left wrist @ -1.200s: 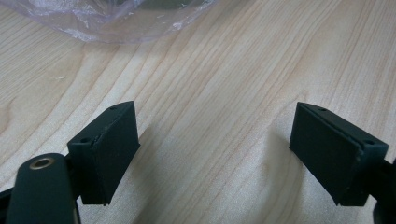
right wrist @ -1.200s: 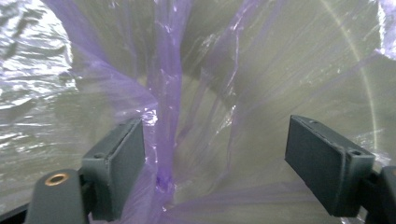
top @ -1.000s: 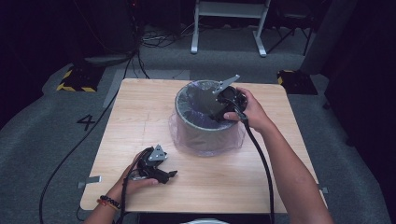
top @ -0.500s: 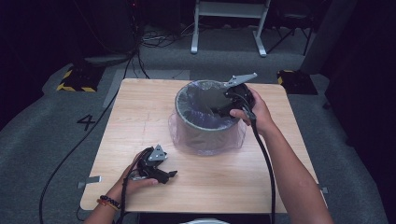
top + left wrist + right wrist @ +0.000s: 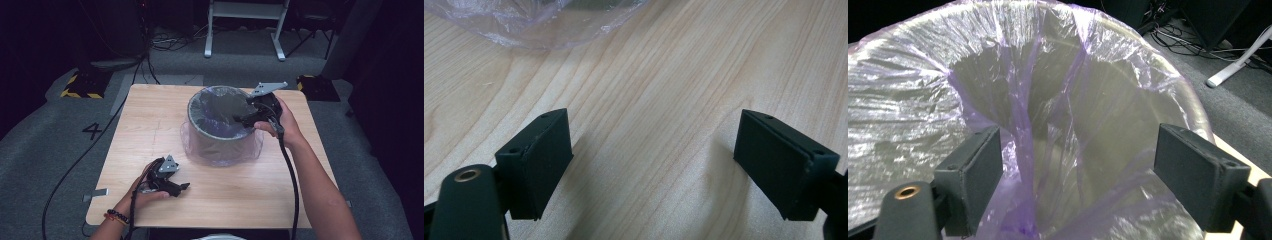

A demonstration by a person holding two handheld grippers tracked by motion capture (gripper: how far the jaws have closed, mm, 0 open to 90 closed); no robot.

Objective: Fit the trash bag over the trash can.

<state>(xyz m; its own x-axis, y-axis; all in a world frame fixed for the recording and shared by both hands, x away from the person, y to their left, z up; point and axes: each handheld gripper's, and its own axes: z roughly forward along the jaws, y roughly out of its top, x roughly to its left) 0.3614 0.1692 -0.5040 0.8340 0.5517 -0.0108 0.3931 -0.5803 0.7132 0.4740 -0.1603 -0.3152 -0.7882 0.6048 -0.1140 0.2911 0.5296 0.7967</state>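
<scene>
Looking from the high view, the bin [image 5: 220, 125], lined with a purple bag [image 5: 215, 112], stands mid-table, bare wood table [image 5: 150, 120] all round; the right gripper [image 5: 239, 119] hovers at its right rim, the left gripper [image 5: 186, 187] rests near the front edge. Left gripper view: jaws spread over bare wood. Right gripper view: jaws spread above the bag's loose folds [image 5: 1048, 125], pinching nothing.

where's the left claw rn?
High view: the left claw rests low on the wooden table at the near left, apart from the bag-lined bin, jaws open with bare wood between them.
</scene>
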